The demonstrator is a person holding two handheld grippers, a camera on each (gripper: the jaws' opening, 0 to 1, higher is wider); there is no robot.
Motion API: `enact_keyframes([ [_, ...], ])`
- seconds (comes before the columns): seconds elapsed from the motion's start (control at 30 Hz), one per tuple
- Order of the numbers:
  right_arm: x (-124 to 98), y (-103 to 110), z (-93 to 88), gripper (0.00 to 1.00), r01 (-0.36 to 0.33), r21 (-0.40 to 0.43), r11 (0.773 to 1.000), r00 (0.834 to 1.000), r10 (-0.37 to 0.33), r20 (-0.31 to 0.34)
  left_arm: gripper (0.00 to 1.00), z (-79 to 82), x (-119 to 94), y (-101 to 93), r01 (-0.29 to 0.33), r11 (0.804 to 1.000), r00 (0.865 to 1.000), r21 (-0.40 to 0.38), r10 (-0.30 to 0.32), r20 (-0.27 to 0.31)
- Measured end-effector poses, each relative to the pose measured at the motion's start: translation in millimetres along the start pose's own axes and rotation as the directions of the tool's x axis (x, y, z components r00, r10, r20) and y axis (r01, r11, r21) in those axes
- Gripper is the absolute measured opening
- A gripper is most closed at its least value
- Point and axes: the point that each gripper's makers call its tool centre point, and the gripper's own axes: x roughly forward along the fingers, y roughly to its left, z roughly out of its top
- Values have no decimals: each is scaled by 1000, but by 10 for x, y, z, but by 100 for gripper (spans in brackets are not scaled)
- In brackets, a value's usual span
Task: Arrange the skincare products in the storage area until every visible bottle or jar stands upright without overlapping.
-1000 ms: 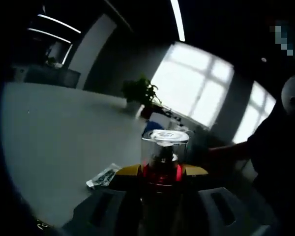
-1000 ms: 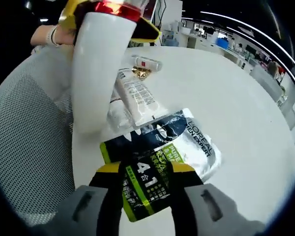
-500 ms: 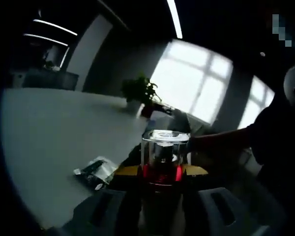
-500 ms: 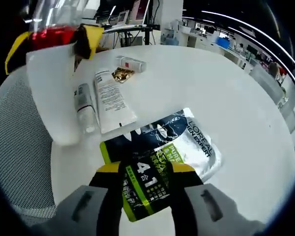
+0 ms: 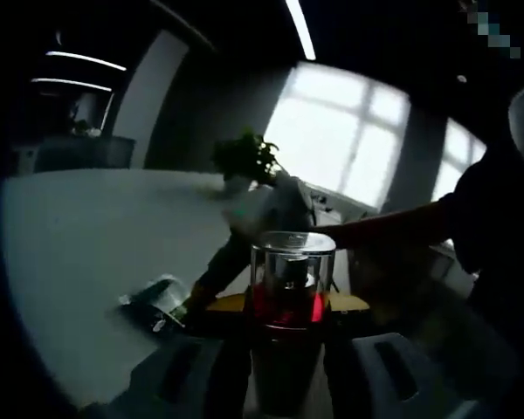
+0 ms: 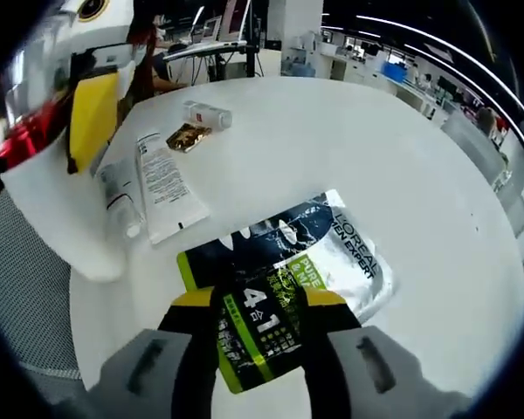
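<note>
Left gripper (image 5: 284,305): jaws clenched on a white bottle (image 5: 284,375) at its red collar, the clear cap (image 5: 293,257) pointing forward along the jaws. In the right gripper view the same gripper (image 6: 44,131) enters from the left, yellow pads at the red band, the bottle (image 6: 57,218) tilted, its base low over the table edge; whether the base touches the table cannot be told.

Right gripper (image 6: 258,319): jaws closed on the near end of a flat sachet (image 6: 284,271), black, green and silver, printed "L'OREAL MEN EXPERT" and "4 in 1". The sachet lies flat on the white round table (image 6: 402,157).

Other products on the table, all lying down:
- White tube (image 6: 163,183) with printed text, just beside the held bottle.
- Slimmer grey-white tube (image 6: 120,199), touching the white tube's left side.
- Small gold packet (image 6: 189,137), beyond the tubes.
- Small white tube with a red mark (image 6: 207,114), just behind the gold packet.

Surroundings, left gripper view: potted plant (image 5: 244,161), bright window (image 5: 345,140), person's dark sleeve (image 5: 393,229).
</note>
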Motion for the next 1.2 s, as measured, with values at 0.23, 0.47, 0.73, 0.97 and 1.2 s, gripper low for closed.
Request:
enact_keyframes([
  [0.23,10,-11,5,37,2,5,1000,1000,-2,-17,27,-8,70,8,4,1000,1000,20,-4,-5],
  [0.47,-121,23,-20,42,13,121,993,1000,-13,-1,27,-40,84,7,-3,1000,1000,25,3,-11],
  [0.73,-911,12,332,40,81,328,941,945,-177,276,27,-70,87,6,-6,999,1000,43,7,-21],
  [0.97,-1412,230,585,38,36,401,916,876,-222,428,27,-91,95,22,-13,999,1000,52,14,-24],
  [1.2,-1506,519,829,34,-20,375,927,842,-187,506,27,-99,116,7,-18,999,1000,45,19,-14],
])
